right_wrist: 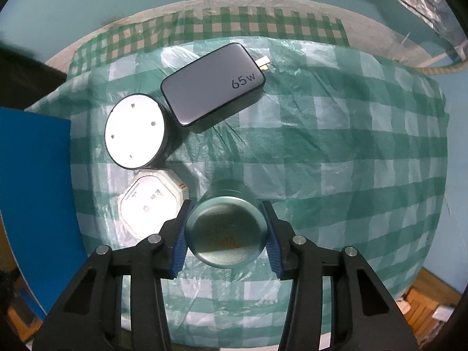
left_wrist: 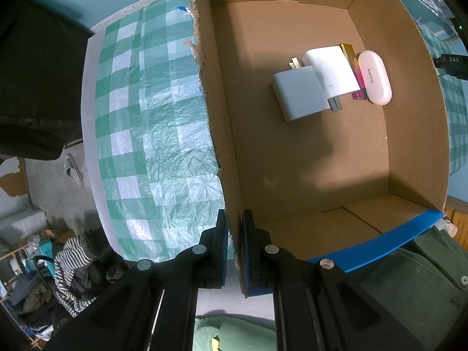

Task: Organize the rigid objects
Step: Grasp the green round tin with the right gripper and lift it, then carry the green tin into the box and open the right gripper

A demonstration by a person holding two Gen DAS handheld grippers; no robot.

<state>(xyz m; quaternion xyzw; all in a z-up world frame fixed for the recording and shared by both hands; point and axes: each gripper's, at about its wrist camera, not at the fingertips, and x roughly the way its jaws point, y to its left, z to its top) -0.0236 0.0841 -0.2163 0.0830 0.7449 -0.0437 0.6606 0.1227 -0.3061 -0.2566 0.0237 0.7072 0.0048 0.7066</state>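
Two grippers at work over a checked bench [right_wrist: 336, 152].
Left gripper [left_wrist: 234, 248] has its fingers clamped on the cardboard box [left_wrist: 307, 152] wall; right gripper [right_wrist: 226, 234] has its fingers either side of the round teal tin [right_wrist: 226, 231], pads touching it, just beside an octagonal white case [right_wrist: 149, 201].

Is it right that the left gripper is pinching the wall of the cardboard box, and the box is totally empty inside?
Not quite. The left gripper does pinch the cardboard box wall, but the box is not empty. The left wrist view shows a grey charger, a white charger, a pink lighter and a white case lying on its floor.
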